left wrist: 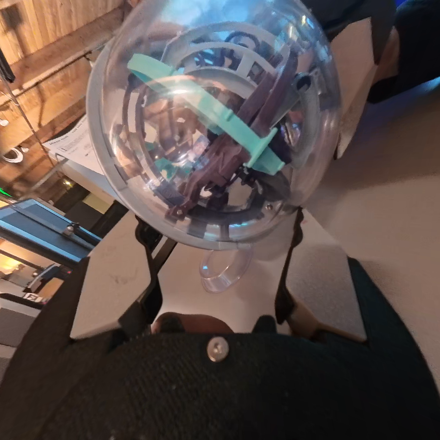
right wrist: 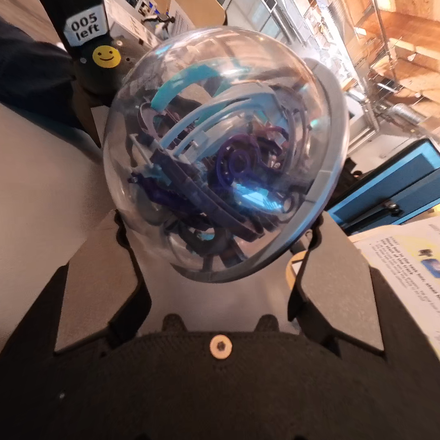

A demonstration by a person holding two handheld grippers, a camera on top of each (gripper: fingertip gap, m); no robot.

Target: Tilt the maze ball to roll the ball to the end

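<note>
The maze ball [left wrist: 214, 123] is a clear sphere with a grey equator ring and teal, purple and grey tracks inside. It is held tilted in the air between both grippers. My left gripper [left wrist: 221, 226] is shut on its lower part, with black fingertips [left wrist: 145, 234] pressed against the shell. My right gripper [right wrist: 217, 226] is shut on the opposite side of the maze ball [right wrist: 226, 147]. The left gripper's body [right wrist: 104, 56], with a yellow sticker, shows behind the ball in the right wrist view. I cannot make out the small ball inside.
The ball's clear stand [left wrist: 223, 271] sits on the white table [left wrist: 357, 226] below the sphere. A blue case [right wrist: 392, 185] lies at the table's edge, also in the left wrist view [left wrist: 47, 226]. A printed sheet [right wrist: 404, 262] lies beside it. Wooden walls and shelving lie beyond.
</note>
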